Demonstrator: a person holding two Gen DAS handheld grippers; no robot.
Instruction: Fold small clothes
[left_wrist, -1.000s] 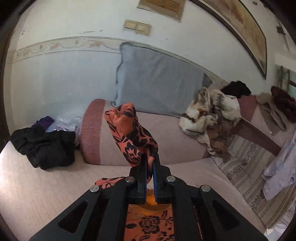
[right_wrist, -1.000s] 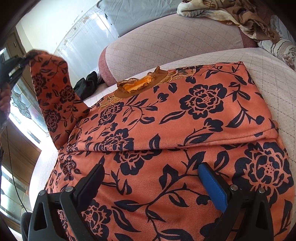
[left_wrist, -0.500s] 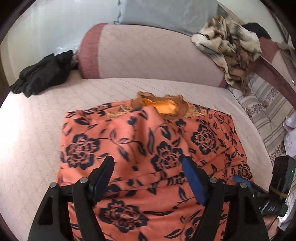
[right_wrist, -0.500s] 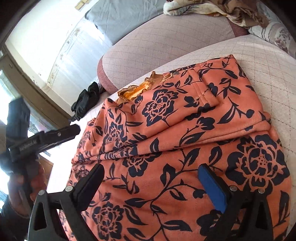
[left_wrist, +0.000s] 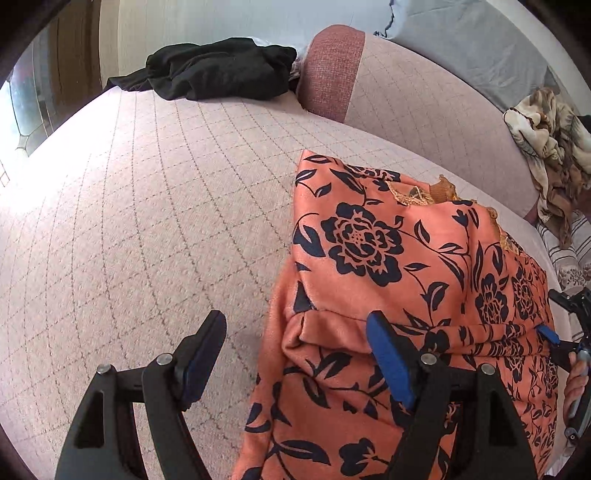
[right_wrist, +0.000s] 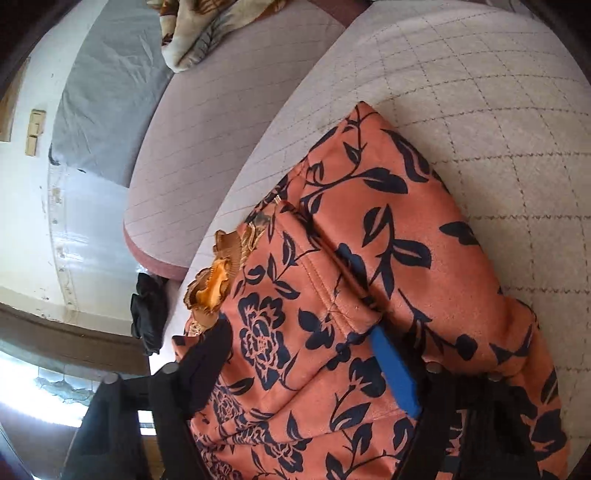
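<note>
An orange garment with dark floral print (left_wrist: 406, 266) lies on the pink quilted sofa seat (left_wrist: 147, 221), both sleeves folded in over its body. Its frilled collar (right_wrist: 214, 284) points toward the backrest. My left gripper (left_wrist: 295, 354) is open and empty, straddling the garment's left edge low over the seat. My right gripper (right_wrist: 303, 365) is open, its jaws spread over the garment's lower body; it also shows at the right edge of the left wrist view (left_wrist: 569, 332).
A black clothes heap (left_wrist: 214, 70) lies at the seat's far left by the pink bolster (left_wrist: 332, 70). A grey pillow (right_wrist: 103, 103) leans on the wall. A beige patterned blanket (left_wrist: 550, 147) is piled at the right.
My left gripper let go of the sleeve, which now lies folded over the body, and moved down to the garment's left edge. My right gripper rolled and moved in closer over the garment.
</note>
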